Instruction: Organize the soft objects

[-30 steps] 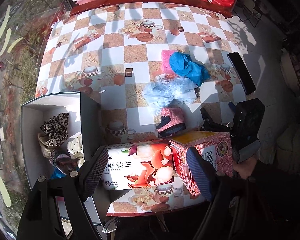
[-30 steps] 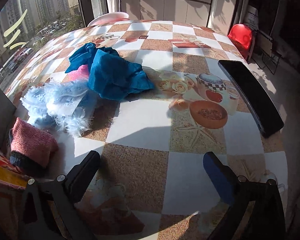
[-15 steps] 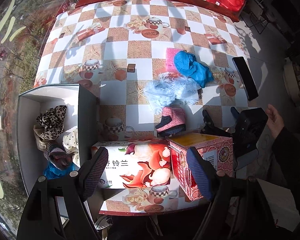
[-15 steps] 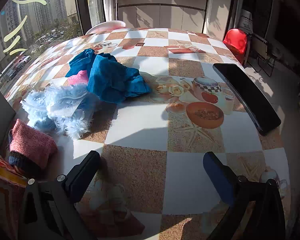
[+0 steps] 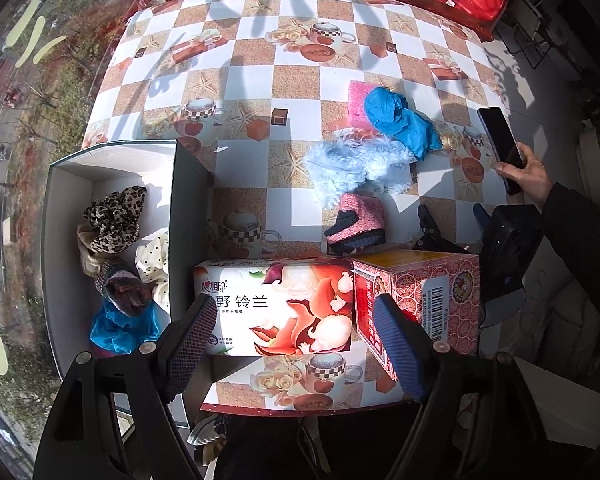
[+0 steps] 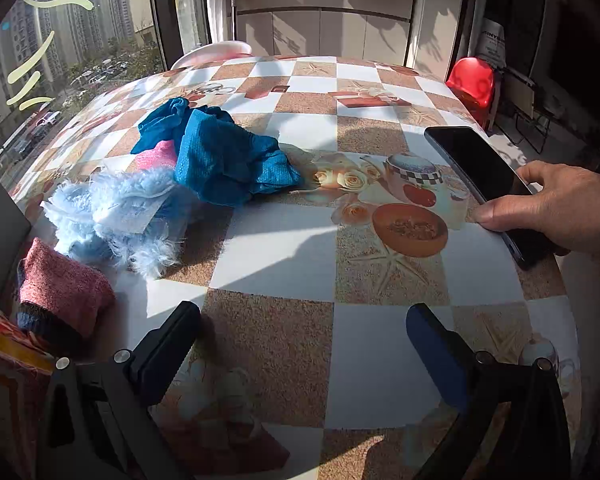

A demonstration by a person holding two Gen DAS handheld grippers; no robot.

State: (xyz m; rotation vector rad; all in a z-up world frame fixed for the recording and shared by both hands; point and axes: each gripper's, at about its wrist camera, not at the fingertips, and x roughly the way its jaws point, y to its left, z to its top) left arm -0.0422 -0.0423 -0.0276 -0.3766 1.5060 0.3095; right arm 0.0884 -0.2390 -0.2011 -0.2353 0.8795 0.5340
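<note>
Soft things lie on the checkered table (image 5: pixel 292 80): a blue cloth (image 5: pixel 400 120) (image 6: pixel 220 160), a pale-blue fluffy piece (image 5: pixel 352 168) (image 6: pixel 116 212), a pink knit piece with a dark cuff (image 5: pixel 356 224) (image 6: pixel 60 292) and a pink pad (image 5: pixel 358 98) under the blue cloth. My left gripper (image 5: pixel 294 338) hangs open, pointing down over a tissue pack (image 5: pixel 276 308), holding nothing. My right gripper (image 6: pixel 300 350) (image 5: pixel 452 216) sits low on the table, open and empty, aimed at the pile.
A grey-walled box (image 5: pixel 188 208) at the left table edge holds a leopard scrunchie (image 5: pixel 116 216), a dotted white one (image 5: pixel 154 260) and a blue cloth (image 5: pixel 120 324). A red carton (image 5: pixel 420 280) stands beside the tissue pack. A bare hand (image 6: pixel 560 208) grips a black phone (image 6: pixel 480 172) at the right edge.
A bare hand has come in from the right and taken hold of the phone's near end. Both grippers stay open and in place. The soft things have not moved.
</note>
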